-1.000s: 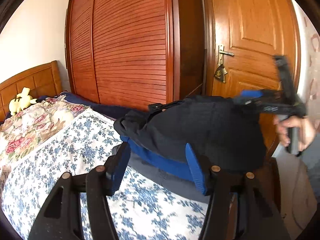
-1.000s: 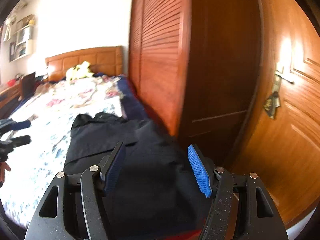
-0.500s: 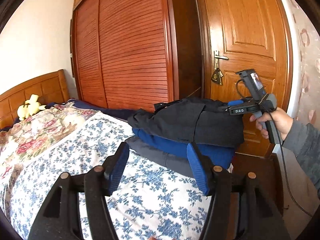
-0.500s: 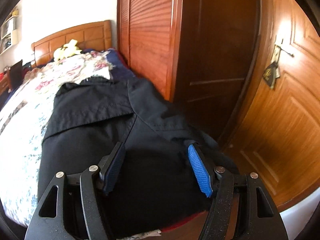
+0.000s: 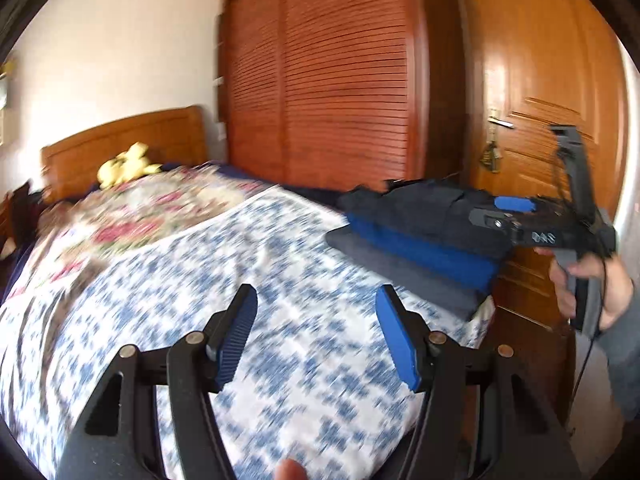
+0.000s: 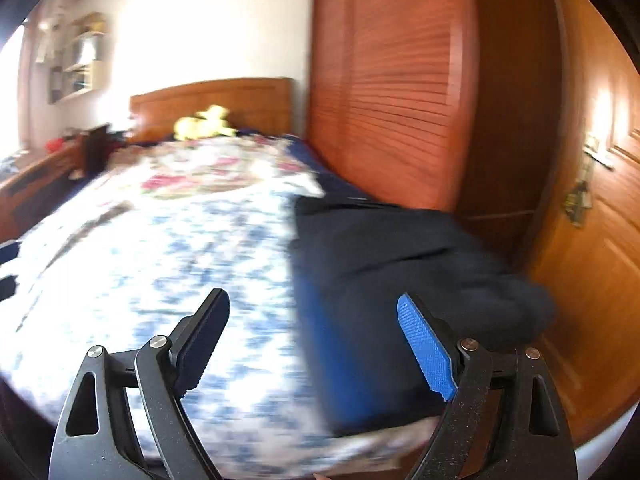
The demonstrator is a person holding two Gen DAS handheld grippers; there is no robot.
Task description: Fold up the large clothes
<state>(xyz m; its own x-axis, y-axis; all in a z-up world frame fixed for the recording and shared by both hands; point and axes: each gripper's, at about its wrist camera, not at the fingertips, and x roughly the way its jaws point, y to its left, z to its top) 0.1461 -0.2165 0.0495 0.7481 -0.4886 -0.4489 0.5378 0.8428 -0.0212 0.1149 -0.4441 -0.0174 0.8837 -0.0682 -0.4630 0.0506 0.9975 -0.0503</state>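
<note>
A stack of folded clothes (image 5: 424,240) lies on the bed's near right corner: a black garment (image 6: 400,264) on top, a blue one (image 5: 440,254) under it, a grey one (image 5: 400,276) at the bottom. My left gripper (image 5: 316,336) stands open over the flowered bedspread, left of the stack, with nothing between its fingers. My right gripper (image 6: 316,340) hovers at the stack's near left edge. Its jaws are opening wide and press on nothing. In the left wrist view the right gripper (image 5: 504,213) sits by the stack's right end, held by a hand (image 5: 592,288).
The blue-and-white bedspread (image 5: 240,280) covers the bed, with a pink floral quilt (image 5: 160,208) and a yellow plush toy (image 5: 124,166) near the headboard. A slatted wooden wardrobe (image 5: 340,80) and a wooden door (image 5: 540,80) stand close behind the stack.
Both grippers have drawn back from the stack toward the open bedspread. The right gripper swung left off the black garment and its jaws spread wider. The stack lies still.
</note>
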